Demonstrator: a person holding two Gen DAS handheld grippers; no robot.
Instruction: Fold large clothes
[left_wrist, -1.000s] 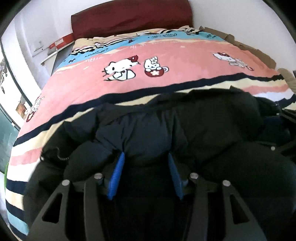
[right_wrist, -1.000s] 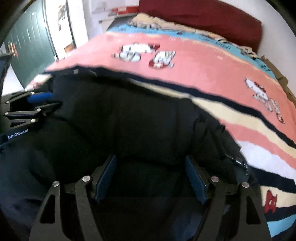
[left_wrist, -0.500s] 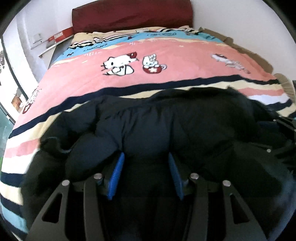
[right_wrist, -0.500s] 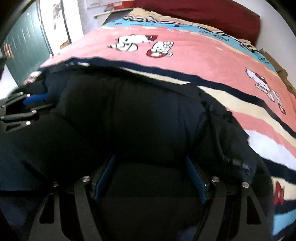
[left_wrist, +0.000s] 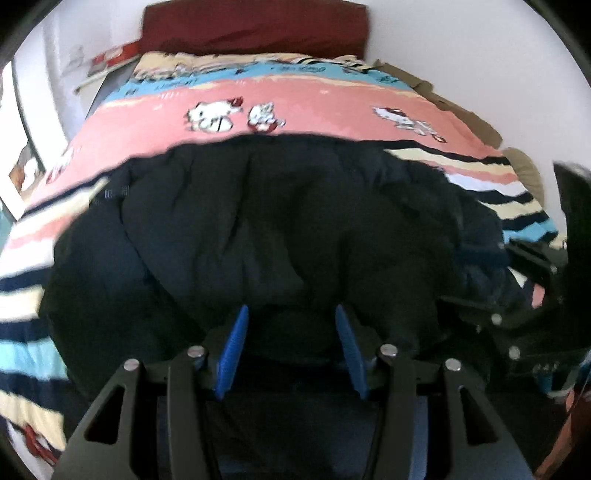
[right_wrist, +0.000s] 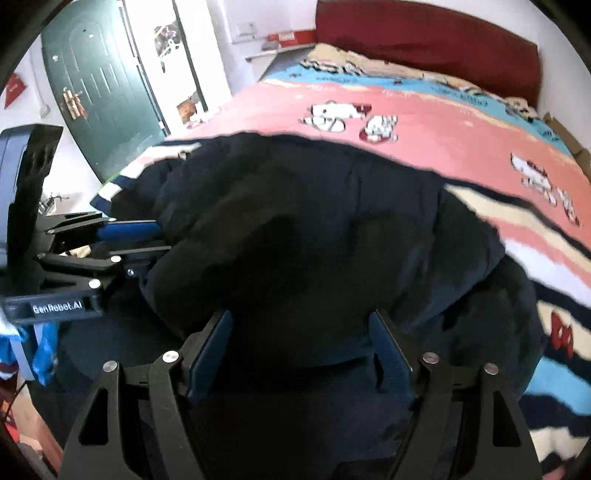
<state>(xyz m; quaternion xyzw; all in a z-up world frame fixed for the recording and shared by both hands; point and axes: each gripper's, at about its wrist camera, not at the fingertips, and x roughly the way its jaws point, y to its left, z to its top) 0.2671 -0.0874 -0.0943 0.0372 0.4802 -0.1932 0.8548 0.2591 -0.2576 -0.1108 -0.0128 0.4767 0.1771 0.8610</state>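
Note:
A bulky black padded jacket (left_wrist: 280, 221) lies bunched on the near half of the bed. My left gripper (left_wrist: 291, 317) is shut on a thick fold of its near edge, the blue pads (left_wrist: 236, 332) pressing the fabric on both sides. In the right wrist view the jacket (right_wrist: 314, 229) fills the middle, and my right gripper (right_wrist: 301, 325) is shut on another wide fold of it. The left gripper (right_wrist: 140, 236) shows at the left there, buried in the jacket's side. The right gripper (left_wrist: 517, 314) shows at the right edge of the left wrist view.
The bed carries a pink, blue and cream striped blanket (left_wrist: 332, 99) with cartoon cats. A dark red headboard (left_wrist: 255, 29) stands at the far end. A green door (right_wrist: 99, 92) is at the left, and brown cardboard (left_wrist: 461, 110) runs along the bed's right side.
Both grippers have moved forward and up with the jacket in them. Its far edge has travelled up the bed, over the dark stripe, close to the cartoon cats.

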